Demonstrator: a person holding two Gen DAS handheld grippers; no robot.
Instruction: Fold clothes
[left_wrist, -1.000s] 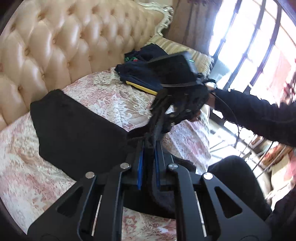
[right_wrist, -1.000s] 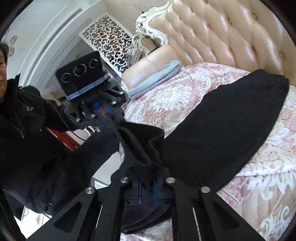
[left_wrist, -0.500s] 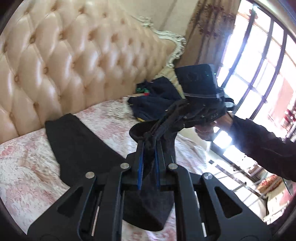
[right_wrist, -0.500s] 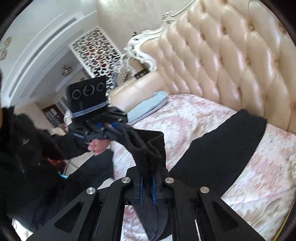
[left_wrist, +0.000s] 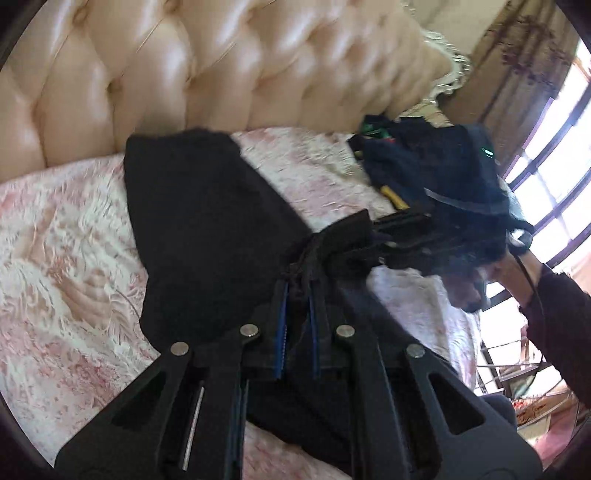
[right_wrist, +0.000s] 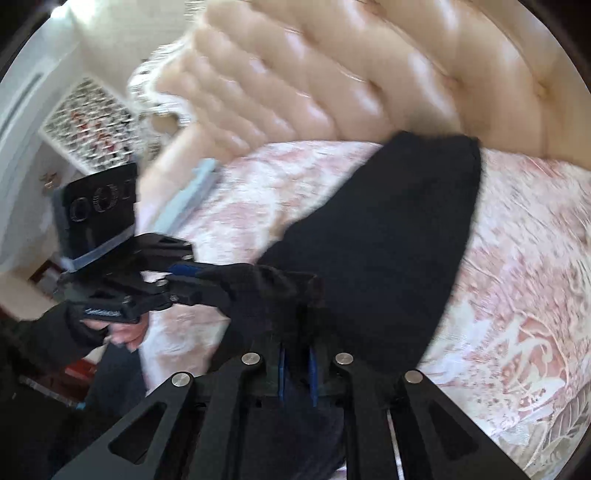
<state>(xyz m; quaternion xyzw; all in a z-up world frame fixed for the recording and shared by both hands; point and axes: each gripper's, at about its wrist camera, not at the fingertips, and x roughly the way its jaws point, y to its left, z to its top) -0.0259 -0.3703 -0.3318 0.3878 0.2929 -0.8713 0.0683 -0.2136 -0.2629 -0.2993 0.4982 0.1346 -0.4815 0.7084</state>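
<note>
Black trousers (left_wrist: 207, 221) lie stretched toward the far tufted headboard (left_wrist: 184, 66) on the pink bedspread (left_wrist: 55, 258). Near end bunched up, left gripper (left_wrist: 297, 291) and right gripper (right_wrist: 295, 350) each clamped on that edge, though the right's jaws have just been easing apart. Guessing both pinch so the fold comes over even.

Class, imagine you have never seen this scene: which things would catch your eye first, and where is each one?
First, the long black garment stretched across the pink floral bedspread, its far end against the tufted cream headboard. Next, the left gripper and right gripper side by side at its near end, each with bunched black cloth between its fingers. A dark heap of clothes lies further along the bed, by the window.
</note>
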